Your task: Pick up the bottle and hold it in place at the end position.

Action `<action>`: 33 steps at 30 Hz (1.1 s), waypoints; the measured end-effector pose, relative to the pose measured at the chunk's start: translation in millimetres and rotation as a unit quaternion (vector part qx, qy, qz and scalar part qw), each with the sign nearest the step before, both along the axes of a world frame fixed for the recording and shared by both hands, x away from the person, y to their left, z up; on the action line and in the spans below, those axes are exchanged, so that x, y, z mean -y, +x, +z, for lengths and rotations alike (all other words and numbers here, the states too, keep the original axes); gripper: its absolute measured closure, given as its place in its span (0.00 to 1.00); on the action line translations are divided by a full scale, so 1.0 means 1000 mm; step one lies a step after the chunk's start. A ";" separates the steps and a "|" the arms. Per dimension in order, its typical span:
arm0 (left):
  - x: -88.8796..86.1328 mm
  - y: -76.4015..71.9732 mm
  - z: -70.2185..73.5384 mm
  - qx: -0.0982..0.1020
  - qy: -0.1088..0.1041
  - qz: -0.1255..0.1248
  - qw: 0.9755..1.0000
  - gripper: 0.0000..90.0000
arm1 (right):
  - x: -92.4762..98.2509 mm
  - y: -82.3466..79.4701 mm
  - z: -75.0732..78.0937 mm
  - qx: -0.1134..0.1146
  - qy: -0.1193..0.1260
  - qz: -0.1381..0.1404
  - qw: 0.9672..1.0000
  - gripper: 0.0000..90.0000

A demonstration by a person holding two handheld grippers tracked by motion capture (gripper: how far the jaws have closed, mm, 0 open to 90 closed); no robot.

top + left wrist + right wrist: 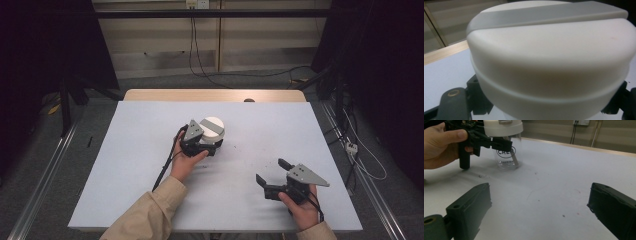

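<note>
Even overhead light on the table (150, 150), dark surroundings; the lid (549, 62) looms soft and blurred, with faint shadows.

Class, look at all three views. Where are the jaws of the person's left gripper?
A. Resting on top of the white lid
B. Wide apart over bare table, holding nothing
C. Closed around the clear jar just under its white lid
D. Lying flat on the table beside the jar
C: in the right gripper view the left gripper has its black jaws on either side of the clear jar, just below the white lid.
</note>
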State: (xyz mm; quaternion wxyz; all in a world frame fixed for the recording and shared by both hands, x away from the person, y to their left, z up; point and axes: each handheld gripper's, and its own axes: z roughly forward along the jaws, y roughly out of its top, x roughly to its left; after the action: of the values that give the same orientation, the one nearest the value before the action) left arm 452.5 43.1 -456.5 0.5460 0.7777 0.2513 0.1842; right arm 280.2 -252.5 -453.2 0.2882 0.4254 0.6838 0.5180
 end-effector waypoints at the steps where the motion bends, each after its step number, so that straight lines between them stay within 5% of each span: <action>1: 0.000 0.000 -0.001 -0.001 -0.003 0.000 1.000 0.20 | -0.006 0.006 0.003 0.002 -0.009 0.003 1.000 0.05; 16: -0.001 0.002 -0.003 -0.009 -0.010 -0.001 1.000 0.20 | -0.035 0.042 0.019 -0.015 0.002 0.019 1.000 0.28; 33: -0.001 0.003 -0.004 -0.012 -0.009 -0.002 1.000 0.21 | -0.056 0.067 0.032 -0.029 0.013 0.046 0.998 0.80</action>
State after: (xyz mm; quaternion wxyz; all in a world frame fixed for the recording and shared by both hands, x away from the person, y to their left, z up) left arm 455.2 44.0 -460.1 0.5503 0.7754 0.2581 0.1711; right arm 346.9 -196.0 -421.5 0.2384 0.4125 0.7040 0.5267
